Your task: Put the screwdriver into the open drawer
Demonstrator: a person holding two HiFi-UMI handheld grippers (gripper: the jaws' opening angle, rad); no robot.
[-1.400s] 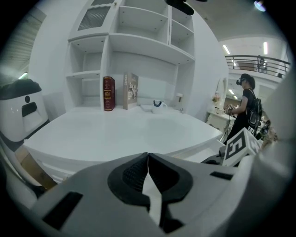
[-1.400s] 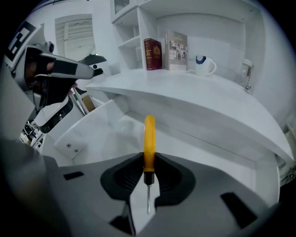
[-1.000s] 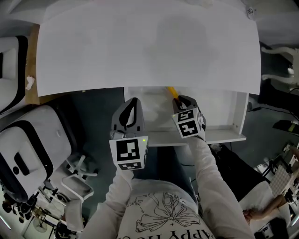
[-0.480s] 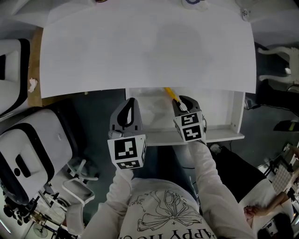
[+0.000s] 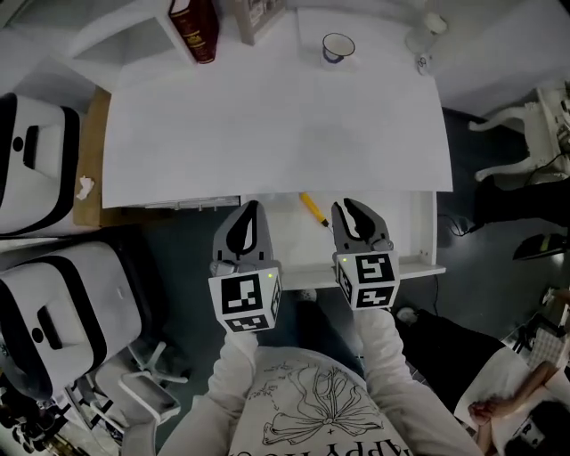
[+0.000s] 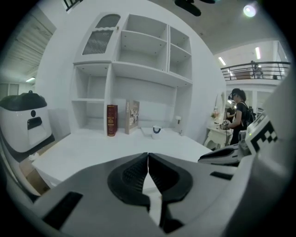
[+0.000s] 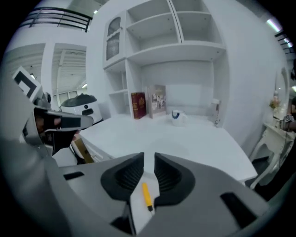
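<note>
Right hand-held gripper point(image 5: 350, 210) above screwdriver point(image 5: 312, 209) in drawer point(image 5: 405, 223)

The desk point(image 5: 267, 134) top looks smooth and matt white, and so does the drawer point(image 5: 405, 223). The screwdriver point(image 5: 313, 210) has a smooth yellow handle that looks like plastic. The left gripper point(image 6: 148, 155) and right gripper point(image 7: 149, 159) have matt grey plastic shells with black ribbed pads point(image 7: 128, 176). The book point(image 5: 195, 22) has a glossy dark red cover. The sleeves point(image 5: 392, 347) are white cloth.
</note>
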